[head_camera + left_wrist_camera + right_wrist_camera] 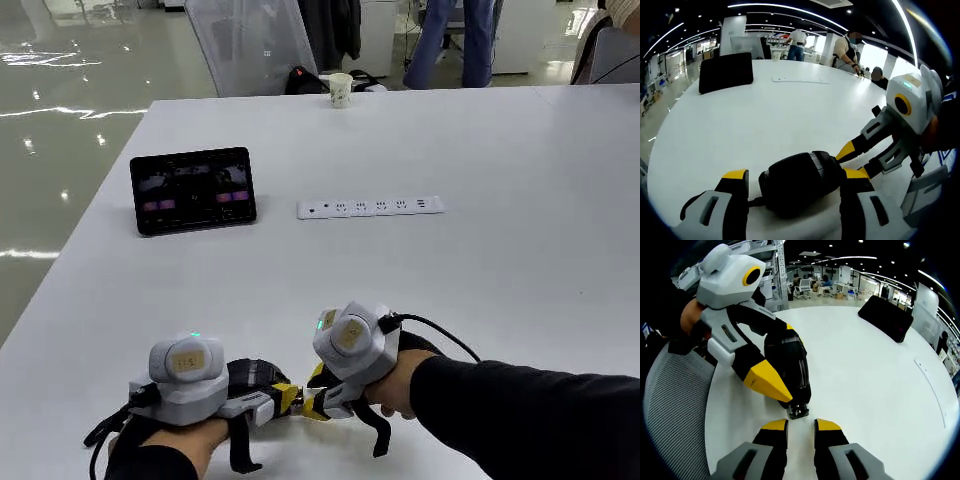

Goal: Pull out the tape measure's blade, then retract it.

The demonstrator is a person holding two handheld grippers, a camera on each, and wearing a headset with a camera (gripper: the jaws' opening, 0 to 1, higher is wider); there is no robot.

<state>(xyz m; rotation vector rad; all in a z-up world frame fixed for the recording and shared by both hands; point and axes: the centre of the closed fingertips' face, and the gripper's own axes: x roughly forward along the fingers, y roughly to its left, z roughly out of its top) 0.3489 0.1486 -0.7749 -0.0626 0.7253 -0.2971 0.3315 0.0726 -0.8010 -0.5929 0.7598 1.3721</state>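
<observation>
While the left gripper [796, 176] is clamped across the tape measure [802, 189], a rounded matte-black case set on the white table [480, 180], the right gripper [801, 426] is held narrowly parted. Its yellow tips are just short of the metal hook tab [799, 411], which is pointed toward them.

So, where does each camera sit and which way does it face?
Head view: on the headset, looking down the table; forearms show.
Left gripper view: on the left gripper, facing the tablet over the tape measure; own jaws show.
Right gripper view: on the right gripper, facing the left gripper; own jaws show.
All share the tape measure.
</observation>
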